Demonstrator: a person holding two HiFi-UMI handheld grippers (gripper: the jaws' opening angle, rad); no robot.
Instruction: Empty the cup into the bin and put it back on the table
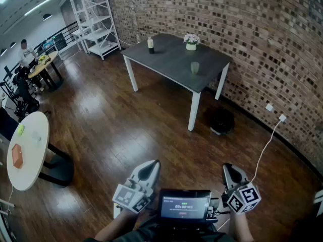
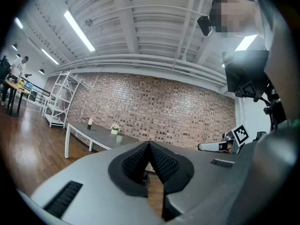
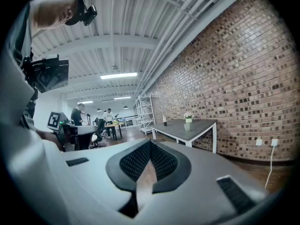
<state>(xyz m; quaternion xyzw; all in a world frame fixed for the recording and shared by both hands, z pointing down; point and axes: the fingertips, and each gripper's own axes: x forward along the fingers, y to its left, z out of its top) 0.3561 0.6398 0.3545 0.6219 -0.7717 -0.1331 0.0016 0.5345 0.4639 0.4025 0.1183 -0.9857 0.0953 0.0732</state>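
Observation:
A pale green cup (image 1: 195, 67) stands near the front edge of the dark grey table (image 1: 171, 59) by the brick wall. On the floor beside the table's near right leg sits a black round bin (image 1: 221, 121). Both grippers are far from them, low at the bottom of the head view. My left gripper (image 1: 149, 167) and right gripper (image 1: 228, 170) are shut on nothing. In the left gripper view the shut jaws of my left gripper (image 2: 149, 145) point toward the table (image 2: 96, 132) and cup (image 2: 118, 138). The right gripper (image 3: 151, 144) looks along the wall at the table (image 3: 197, 125).
A dark bottle (image 1: 150, 44) and a small flower pot (image 1: 191, 42) share the table. A round white table (image 1: 28, 155) stands at the left and a white shelf rack (image 1: 96, 19) at the back. A cable runs to a wall socket (image 1: 281, 118). A screen (image 1: 184, 204) sits between my hands.

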